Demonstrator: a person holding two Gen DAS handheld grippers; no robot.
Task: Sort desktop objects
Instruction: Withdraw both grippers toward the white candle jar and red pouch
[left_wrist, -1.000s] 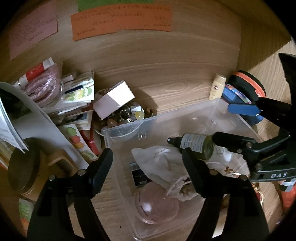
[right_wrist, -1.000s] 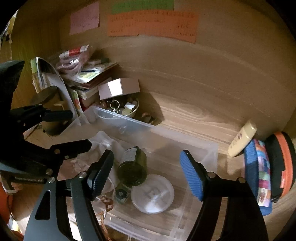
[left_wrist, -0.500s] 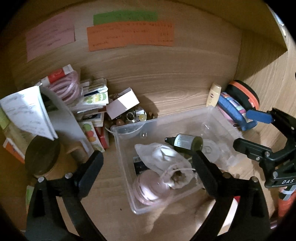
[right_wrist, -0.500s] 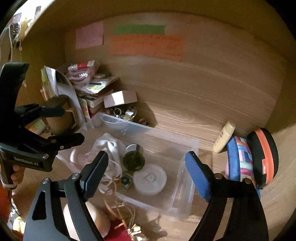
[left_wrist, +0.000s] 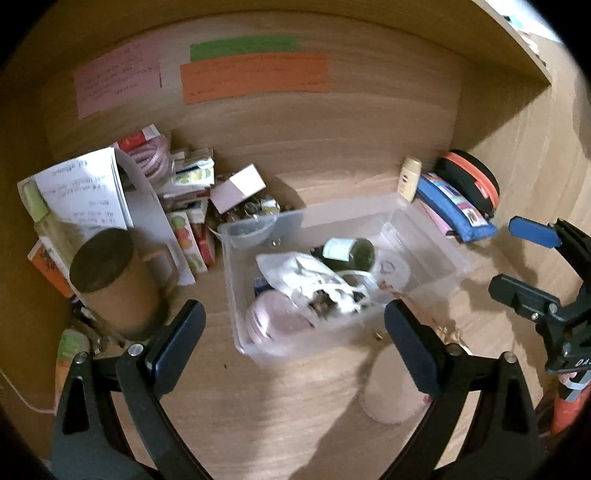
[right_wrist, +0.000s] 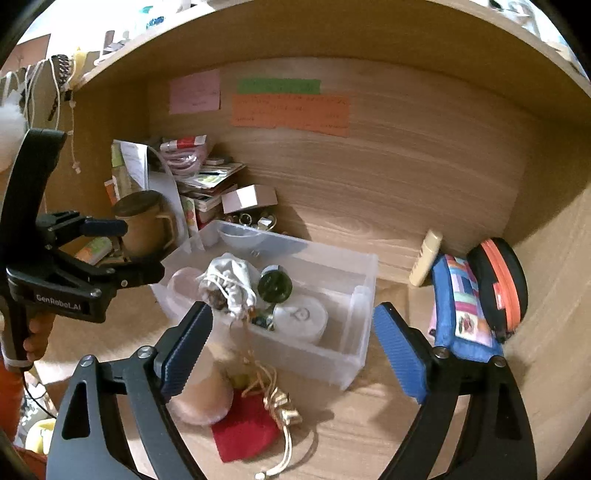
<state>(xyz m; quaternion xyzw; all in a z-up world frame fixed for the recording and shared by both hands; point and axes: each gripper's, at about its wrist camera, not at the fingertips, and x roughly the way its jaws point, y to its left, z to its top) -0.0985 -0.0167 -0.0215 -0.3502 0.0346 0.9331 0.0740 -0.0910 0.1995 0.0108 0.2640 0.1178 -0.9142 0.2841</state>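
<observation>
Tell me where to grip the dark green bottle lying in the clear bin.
Grip the dark green bottle across its round body, coming from above. It lies on its side in the clear bin, neck partly tucked behind the white drawstring pouch, so the label-wrapped middle is the exposed part. The right tool is open, probably wide enough.

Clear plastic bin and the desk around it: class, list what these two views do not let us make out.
- Sticky notes: writing too small, both views.
- White pouch: blurred in left view; contents unclear.
- Small items under it in the clear bin: covered.
- Red pouch: partly behind right gripper.
</observation>
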